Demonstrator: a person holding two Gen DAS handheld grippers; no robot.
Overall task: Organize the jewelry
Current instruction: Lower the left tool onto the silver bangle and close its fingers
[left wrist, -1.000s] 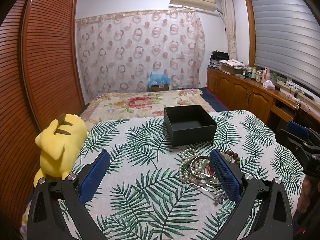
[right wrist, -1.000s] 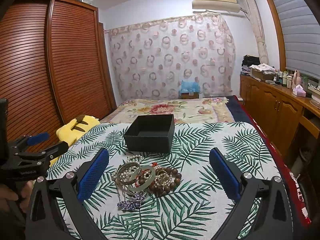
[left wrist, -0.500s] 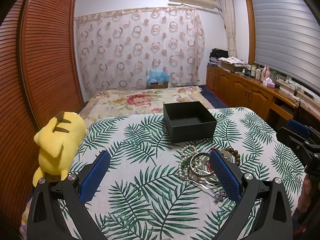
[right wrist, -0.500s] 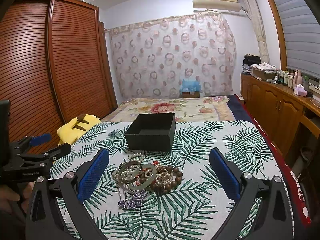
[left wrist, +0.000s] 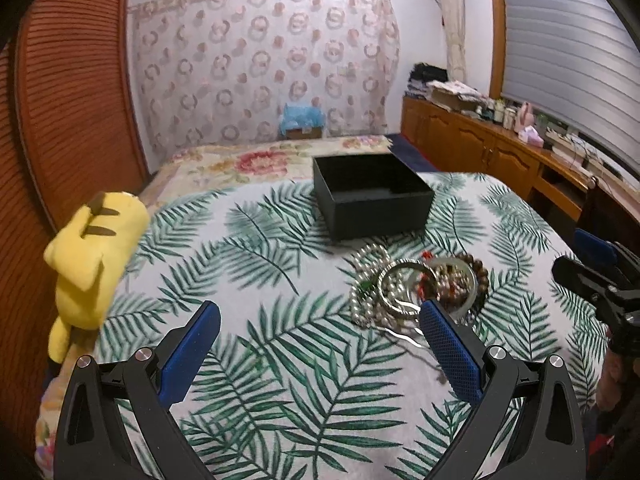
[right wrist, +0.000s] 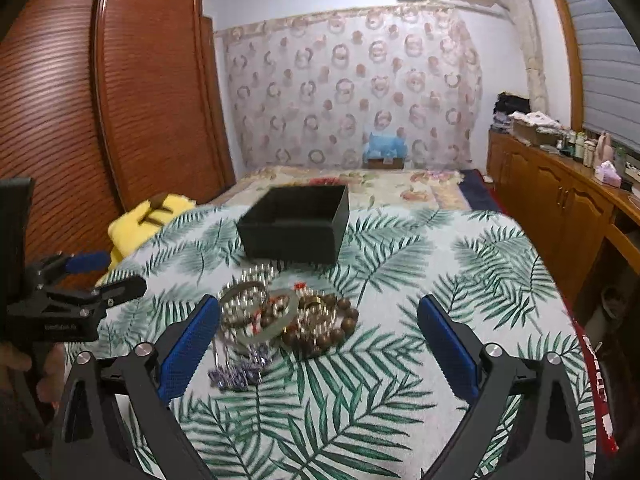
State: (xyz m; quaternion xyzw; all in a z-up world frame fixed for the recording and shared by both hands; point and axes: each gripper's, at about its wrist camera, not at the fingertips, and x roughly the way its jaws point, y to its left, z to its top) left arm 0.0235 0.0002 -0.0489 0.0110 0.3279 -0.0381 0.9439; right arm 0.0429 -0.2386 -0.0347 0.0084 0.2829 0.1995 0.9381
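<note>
A heap of jewelry [left wrist: 416, 290] [right wrist: 280, 316] lies on the palm-leaf cloth: pearl strands, metal bangles, a brown bead bracelet [right wrist: 328, 328] and a purple piece [right wrist: 236, 374]. Just behind the heap stands an open, empty black box [left wrist: 372, 196] [right wrist: 294, 224]. My left gripper [left wrist: 320, 344] hangs open above the cloth, its right fingertip at the heap's near edge. My right gripper [right wrist: 318, 336] is open too, with the heap just ahead of its left finger. Neither holds anything. Each gripper shows at the edge of the other's view.
A yellow plush toy [left wrist: 94, 248] sits at the table's left edge by the wooden wardrobe [right wrist: 120, 100]. A floral bed [left wrist: 256, 160] lies behind the table. Wooden cabinets [right wrist: 560, 200] with clutter line the right wall.
Both grippers have moved forward and lower toward the jewelry heap, which now looks larger and closer. Both stay open; nothing was picked up.
</note>
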